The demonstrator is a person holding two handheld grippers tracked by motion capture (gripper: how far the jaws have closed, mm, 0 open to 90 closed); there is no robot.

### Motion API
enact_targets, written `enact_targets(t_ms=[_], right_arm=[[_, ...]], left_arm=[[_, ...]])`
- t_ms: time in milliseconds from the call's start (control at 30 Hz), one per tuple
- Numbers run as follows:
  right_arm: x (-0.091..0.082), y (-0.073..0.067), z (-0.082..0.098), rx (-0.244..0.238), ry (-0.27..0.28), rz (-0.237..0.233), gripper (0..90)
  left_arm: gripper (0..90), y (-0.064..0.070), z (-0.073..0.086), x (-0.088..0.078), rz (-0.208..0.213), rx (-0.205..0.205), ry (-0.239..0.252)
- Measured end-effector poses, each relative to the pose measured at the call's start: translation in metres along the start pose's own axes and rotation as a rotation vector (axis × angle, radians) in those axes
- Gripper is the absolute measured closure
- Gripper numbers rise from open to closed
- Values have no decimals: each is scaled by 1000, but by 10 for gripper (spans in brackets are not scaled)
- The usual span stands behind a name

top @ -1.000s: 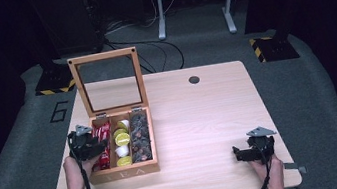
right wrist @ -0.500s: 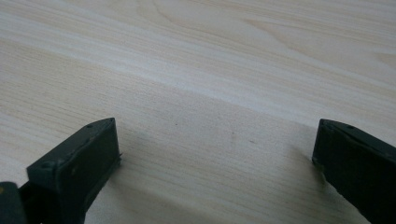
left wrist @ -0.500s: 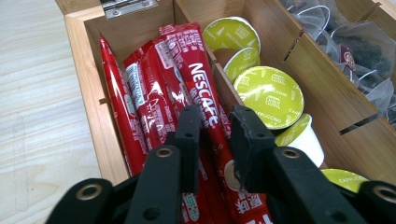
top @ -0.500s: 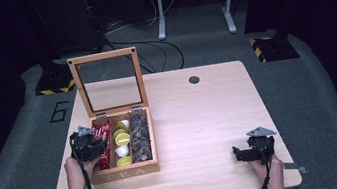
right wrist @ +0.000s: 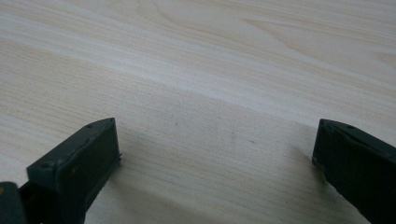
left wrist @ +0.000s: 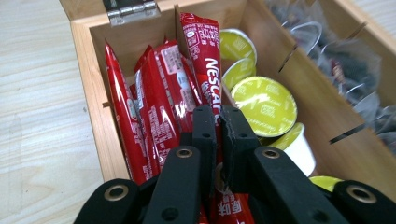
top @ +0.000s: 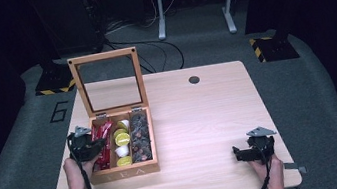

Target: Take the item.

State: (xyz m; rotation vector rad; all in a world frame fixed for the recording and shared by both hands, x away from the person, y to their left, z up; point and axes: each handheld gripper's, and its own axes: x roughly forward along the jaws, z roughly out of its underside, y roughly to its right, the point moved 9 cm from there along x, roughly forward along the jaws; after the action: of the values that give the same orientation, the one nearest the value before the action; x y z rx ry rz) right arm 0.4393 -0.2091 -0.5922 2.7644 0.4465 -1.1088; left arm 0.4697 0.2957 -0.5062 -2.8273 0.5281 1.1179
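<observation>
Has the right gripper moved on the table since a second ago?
No. The right gripper sits at the same spot near the table's front right edge.

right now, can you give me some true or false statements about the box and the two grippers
1. The left gripper is shut on a red sachet. True; its jaws have just been closing and now pinch the sachet.
2. The wooden box has its lid closed. False; the glass-paned lid stands open.
3. The right gripper holds a yellow-lidded pod. False; its jaws stand open over the bare table, and the yellow-lidded pods lie in the box's middle compartment.
4. The red sachets are in the box's left compartment in the high view. True.
5. The right compartment holds dark clear-wrapped packets. True.
</observation>
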Motion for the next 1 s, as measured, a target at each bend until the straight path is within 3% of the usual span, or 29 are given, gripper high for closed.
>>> enact_targets(t_ms=[300,1000], right_arm=[[0,0,0,1,-3,0,2],[0,0,0,3,-3,-3,2]], left_arm=[[849,6,-14,-14,6,8,52],[852,18,-32,-22,45,29,82]])
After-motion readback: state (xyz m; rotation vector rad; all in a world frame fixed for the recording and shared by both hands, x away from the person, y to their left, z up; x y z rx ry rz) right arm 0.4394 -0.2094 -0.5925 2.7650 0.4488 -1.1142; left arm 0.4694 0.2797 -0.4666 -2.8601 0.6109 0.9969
